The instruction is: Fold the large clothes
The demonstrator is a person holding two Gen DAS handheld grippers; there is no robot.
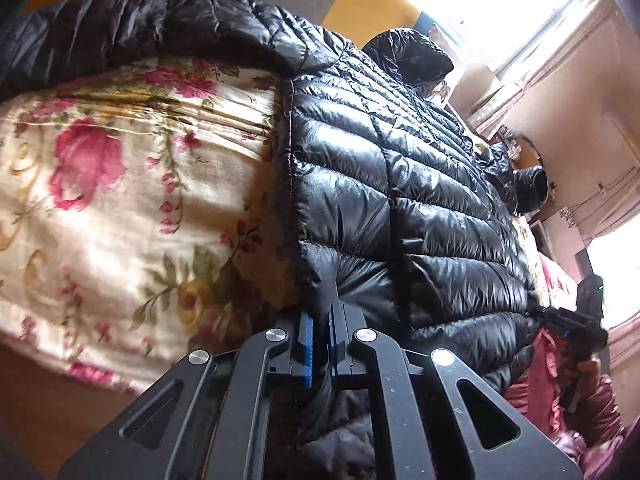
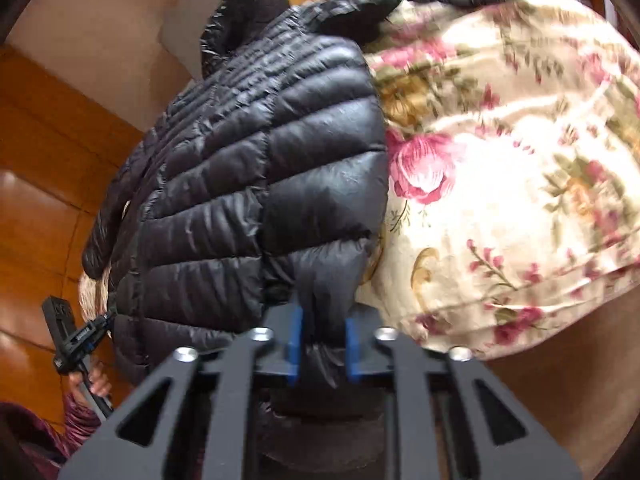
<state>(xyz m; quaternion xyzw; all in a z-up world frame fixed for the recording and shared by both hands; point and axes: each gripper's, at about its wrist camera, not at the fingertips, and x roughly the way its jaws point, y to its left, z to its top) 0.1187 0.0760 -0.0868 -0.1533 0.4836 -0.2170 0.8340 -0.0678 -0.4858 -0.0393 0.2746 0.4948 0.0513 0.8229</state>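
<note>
Left wrist view shows the bed [image 1: 100,200] under its cream floral cover, and on it the black puffer jacket [image 1: 400,168], lying spread with its hood [image 1: 412,54] at the far end and one sleeve [image 1: 120,24] stretched out sideways across the flowers. From the right wrist view the same jacket [image 2: 248,168] fills the middle, the cover [image 2: 520,160] beside it.

I judge the step in hand to be the first fold: both hem corners are gripped and the body has not yet been doubled over. The next move calls for lifting both corners together and carrying them up toward the hood, keeping the hem taut between my hands so the slippery quilting does not sag or slide off the bed's edge. The outstretched sleeve may want tucking in as well.

My left tool [image 1: 320,344] has its blue pads nearly together, pinching the hem at one bottom corner. My right tool [image 2: 322,350] pinches a thicker bunch of hem at the other corner, pads a little apart around it. Both point forward along the jacket, low at the near edge of the bed, well apart across the hem.
</note>
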